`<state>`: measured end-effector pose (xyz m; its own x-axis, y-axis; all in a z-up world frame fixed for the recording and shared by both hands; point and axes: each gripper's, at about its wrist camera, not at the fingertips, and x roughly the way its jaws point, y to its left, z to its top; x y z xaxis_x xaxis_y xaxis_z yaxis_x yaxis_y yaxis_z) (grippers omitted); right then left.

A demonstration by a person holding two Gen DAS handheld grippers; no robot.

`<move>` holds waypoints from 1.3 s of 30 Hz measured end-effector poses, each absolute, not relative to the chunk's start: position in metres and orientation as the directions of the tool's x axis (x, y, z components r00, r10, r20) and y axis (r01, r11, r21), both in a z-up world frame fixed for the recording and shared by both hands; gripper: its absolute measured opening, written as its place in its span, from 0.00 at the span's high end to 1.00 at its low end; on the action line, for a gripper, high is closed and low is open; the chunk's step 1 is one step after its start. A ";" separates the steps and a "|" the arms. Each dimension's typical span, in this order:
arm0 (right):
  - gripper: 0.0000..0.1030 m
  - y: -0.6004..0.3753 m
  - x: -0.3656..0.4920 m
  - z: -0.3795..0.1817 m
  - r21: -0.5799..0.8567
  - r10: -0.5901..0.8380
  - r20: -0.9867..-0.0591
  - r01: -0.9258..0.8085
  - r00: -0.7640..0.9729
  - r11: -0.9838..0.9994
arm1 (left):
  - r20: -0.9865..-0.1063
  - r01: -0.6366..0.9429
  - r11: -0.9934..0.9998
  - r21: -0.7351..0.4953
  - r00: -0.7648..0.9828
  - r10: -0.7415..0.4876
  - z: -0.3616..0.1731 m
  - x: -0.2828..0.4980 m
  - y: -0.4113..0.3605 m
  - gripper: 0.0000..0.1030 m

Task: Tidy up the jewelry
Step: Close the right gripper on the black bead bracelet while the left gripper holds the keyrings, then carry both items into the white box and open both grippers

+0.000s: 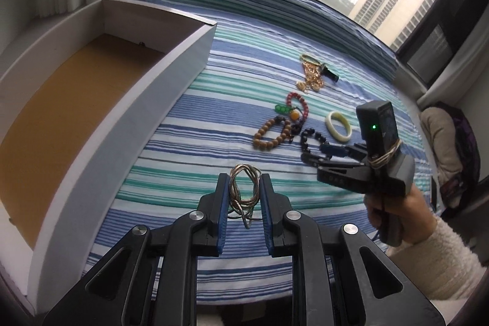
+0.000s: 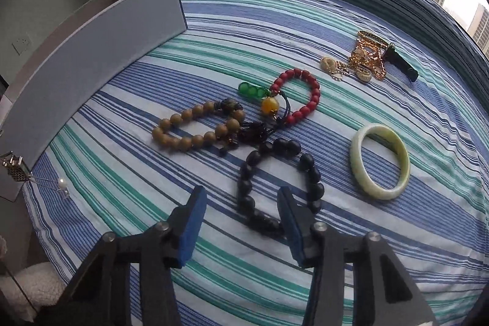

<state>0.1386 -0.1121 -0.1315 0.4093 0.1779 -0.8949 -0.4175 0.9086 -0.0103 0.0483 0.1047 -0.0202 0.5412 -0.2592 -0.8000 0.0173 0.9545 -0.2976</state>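
Left tongs [image 1: 244,197] around silver chain [image 1: 243,193]

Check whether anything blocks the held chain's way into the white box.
Nothing visible does. The left gripper holds the chain above bare striped cloth; the white box stands open beside it, only its side wall to clear.

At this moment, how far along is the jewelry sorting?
Nothing shows in the visible part of the white box. In hand: the left gripper is shut on a metal chain; the right gripper straddles the black bead bracelet, open. Left on the striped sheet: wooden, red and black beads, jade bangle, gold pile.
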 end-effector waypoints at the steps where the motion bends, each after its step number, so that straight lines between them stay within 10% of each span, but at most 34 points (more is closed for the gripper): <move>1: 0.56 -0.111 0.143 -0.139 -0.010 0.167 -0.903 -0.410 0.395 0.912 | -0.798 0.016 0.956 -0.294 0.547 -0.254 -0.018 0.046 0.108 0.83; 4: 0.88 -0.106 0.145 -0.144 -0.048 0.144 -0.899 -0.419 0.414 0.907 | -0.794 0.009 0.956 -0.294 0.554 -0.250 -0.013 0.046 0.116 0.83; 23: 0.88 -0.013 0.081 0.067 0.299 0.670 -0.640 -0.681 0.377 0.669 | -0.711 -0.268 0.935 -0.232 0.703 0.025 0.077 0.006 0.235 0.83; 34: 0.88 0.143 0.102 0.038 0.220 0.670 -0.689 -0.800 0.278 0.558 | -0.815 -0.498 0.862 -0.092 0.536 0.222 0.000 0.006 0.304 0.81; 37: 0.83 0.165 0.105 0.019 0.203 0.642 -0.715 -0.796 0.277 0.570 | -0.816 -0.525 0.850 -0.031 0.505 0.282 -0.009 0.004 0.303 0.71; 39: 0.55 0.171 0.106 0.013 0.206 0.630 -0.721 -0.779 0.288 0.592 | -0.809 -0.557 0.830 -0.008 0.491 0.322 -0.011 0.001 0.305 0.28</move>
<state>0.1058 0.1707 0.0135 0.2882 0.6302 -0.7209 -0.7788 0.5923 0.2064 0.0013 0.3046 -0.0106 0.4909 0.3223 -0.8094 -0.5575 0.8302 -0.0075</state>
